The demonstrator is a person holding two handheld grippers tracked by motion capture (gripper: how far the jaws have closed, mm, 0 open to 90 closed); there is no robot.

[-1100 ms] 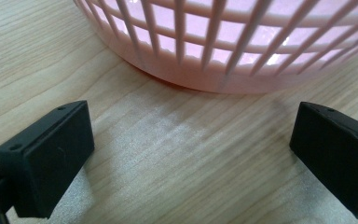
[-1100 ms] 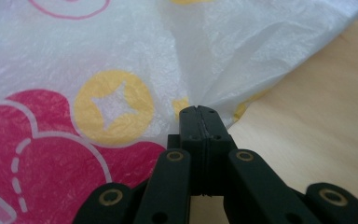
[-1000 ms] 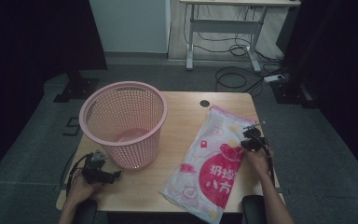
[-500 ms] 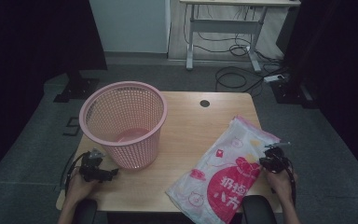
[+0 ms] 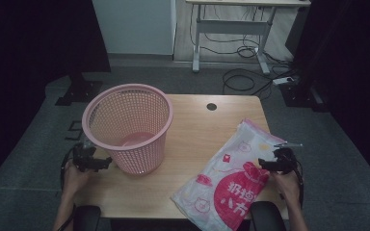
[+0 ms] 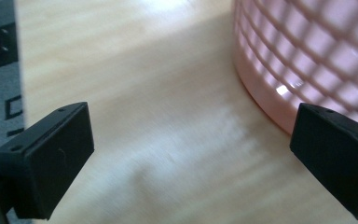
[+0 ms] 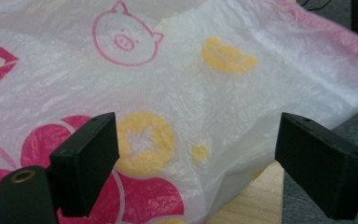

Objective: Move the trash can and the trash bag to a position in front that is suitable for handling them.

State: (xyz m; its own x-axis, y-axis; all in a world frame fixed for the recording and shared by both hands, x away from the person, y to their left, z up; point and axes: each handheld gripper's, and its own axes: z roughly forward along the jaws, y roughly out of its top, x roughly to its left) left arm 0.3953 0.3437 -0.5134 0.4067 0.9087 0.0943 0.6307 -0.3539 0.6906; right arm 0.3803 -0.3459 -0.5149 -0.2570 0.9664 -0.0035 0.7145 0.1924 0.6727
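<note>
Bag [image 7: 205, 88] just ahead of wide-open, empty right tongs [image 7: 200, 163]; left tongs [image 6: 191, 154] wide, empty, beside basket [image 6: 307, 56].

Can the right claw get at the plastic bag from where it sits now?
Probably yes. The right claw stands open at the plastic bag, whose right edge lies between its jaws with nothing in the way. The pink basket stands well off to the left.

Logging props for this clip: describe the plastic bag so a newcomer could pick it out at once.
On the wooden table, look right of the pink mesh basket. The plastic bag lies flat at the front right corner, overhanging the edge: translucent white, printed with red flowers, gold coins and a pig outline.
</note>
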